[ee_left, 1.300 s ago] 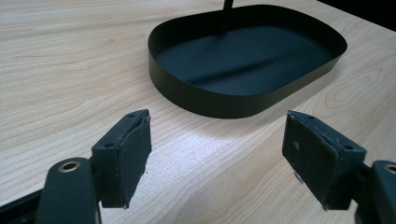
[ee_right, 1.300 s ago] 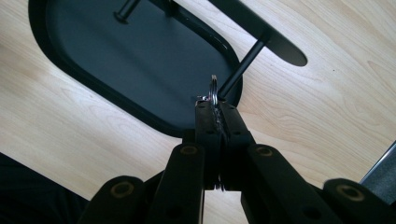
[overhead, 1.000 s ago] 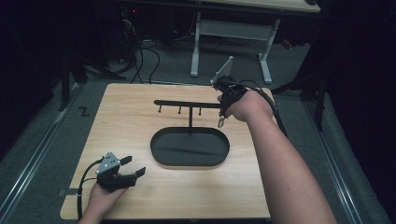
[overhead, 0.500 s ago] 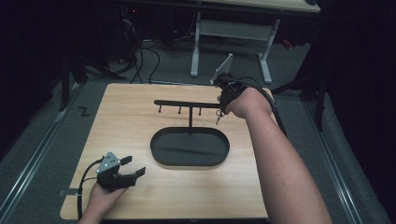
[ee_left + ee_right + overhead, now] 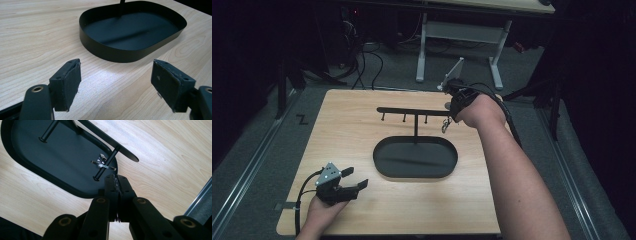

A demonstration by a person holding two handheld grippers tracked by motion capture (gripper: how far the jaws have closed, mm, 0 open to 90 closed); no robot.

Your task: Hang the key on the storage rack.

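A black stand has an oval tray [image 5: 382, 167] and a post carrying a horizontal bar [image 5: 407, 111] with several pegs hanging under it. A small metal key ring [image 5: 103, 163] is looped on the peg [image 5: 110, 157] at the bar's right end and dangles there [image 5: 444, 125]. My right gripper [image 5: 116, 178] is just behind that peg, jaws shut, with a thin strip of metal from the ring pinched between the pads. Near the table's front left my left gripper [image 5: 356, 177] rests low, open and holding nothing [image 5: 116, 80], pointing at the tray's rim [image 5: 112, 53].
The wooden table [image 5: 347, 130] ends just behind the right hand. Behind it stand a second desk's white legs [image 5: 422, 55], with cables [image 5: 362, 60] on the floor. A metal rail [image 5: 247, 165] runs along the left side.
The right hand has shifted slightly left along the bar's end, and the dangling ring moved left with it. The left gripper has stayed put.
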